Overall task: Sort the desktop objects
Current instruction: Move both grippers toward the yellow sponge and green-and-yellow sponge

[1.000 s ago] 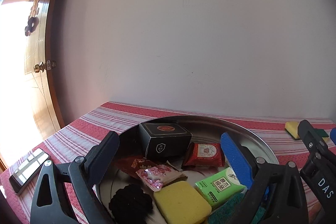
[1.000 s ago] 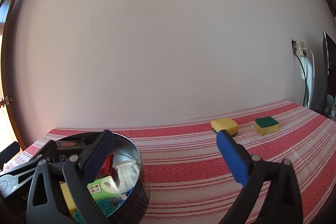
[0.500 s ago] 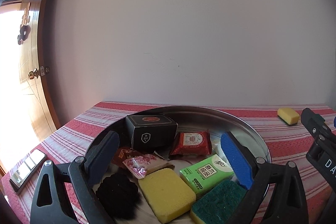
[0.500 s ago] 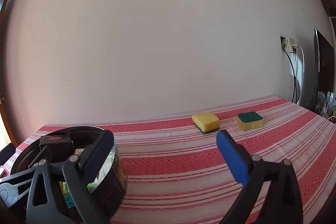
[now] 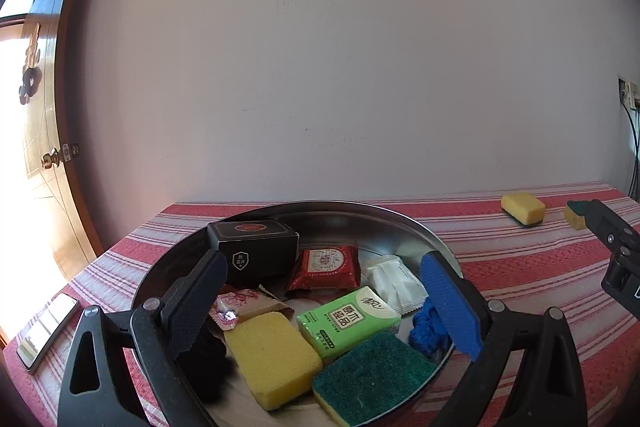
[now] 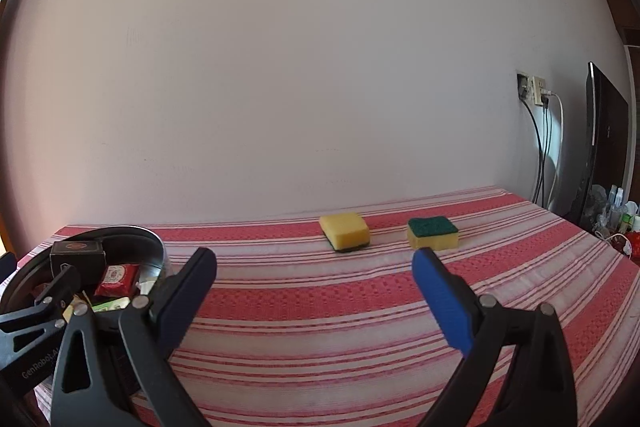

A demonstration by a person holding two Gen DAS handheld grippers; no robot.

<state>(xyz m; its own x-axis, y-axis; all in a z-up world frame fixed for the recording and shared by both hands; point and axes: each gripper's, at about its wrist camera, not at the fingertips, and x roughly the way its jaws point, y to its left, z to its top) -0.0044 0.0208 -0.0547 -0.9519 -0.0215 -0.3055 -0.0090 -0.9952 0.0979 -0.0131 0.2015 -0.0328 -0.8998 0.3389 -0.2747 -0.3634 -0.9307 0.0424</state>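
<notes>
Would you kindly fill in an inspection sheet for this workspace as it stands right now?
Surface: red-and-white striped tablecloth covers the table.
Job's things: metal basin holds black box, red packet, green tissue pack, white sachet, pink wrapper, blue lump, black lump, two sponges; two more sponges sit apart on the cloth.
Clutter: phone near the left edge.
Grippers: left gripper open over the basin; right gripper open, empty.
Cables: wall socket leads.
Surroundings: wooden door, dark screen.
</notes>
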